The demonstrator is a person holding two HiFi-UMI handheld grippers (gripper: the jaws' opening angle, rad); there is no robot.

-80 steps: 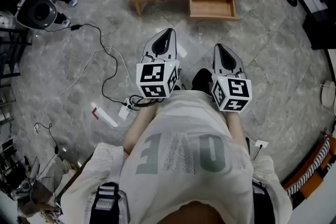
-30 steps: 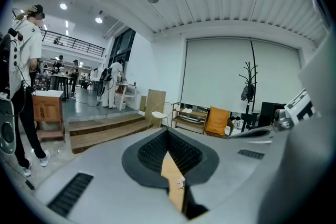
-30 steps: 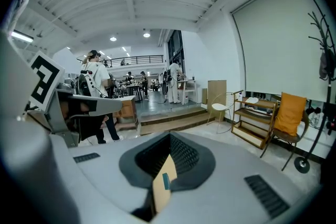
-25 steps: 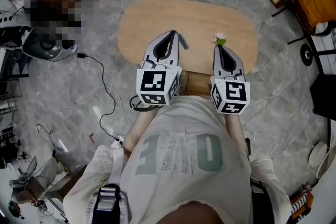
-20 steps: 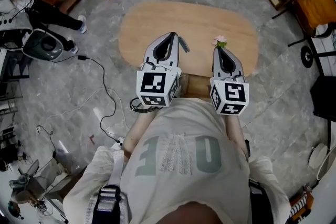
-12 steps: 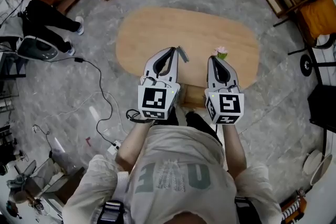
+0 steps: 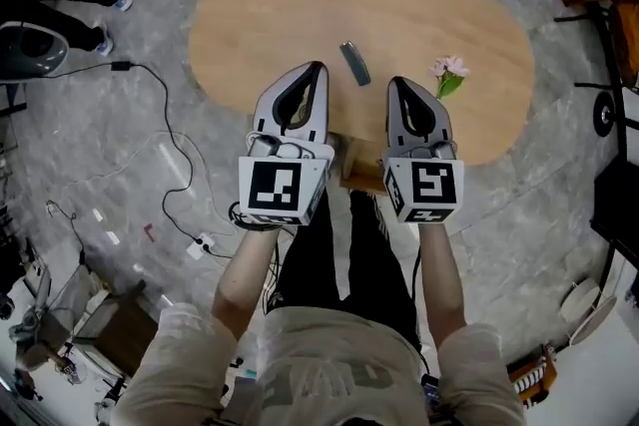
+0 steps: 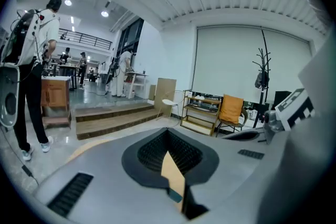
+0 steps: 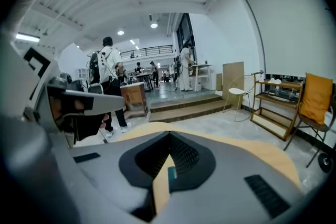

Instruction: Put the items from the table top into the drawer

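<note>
Honestly, not much to read here. In the middle of the head view, the left cube (image 7: 277, 192) and the right cube (image 7: 423, 187) only carry black-and-white square code patterns, no actual letters or digits. The shirt (image 7: 329, 354) at the bottom edge has a faded grey print, but only a sliver of it shows, so I can't make it out. Both gripper views: nothing legible on anything in the room behind.
</note>
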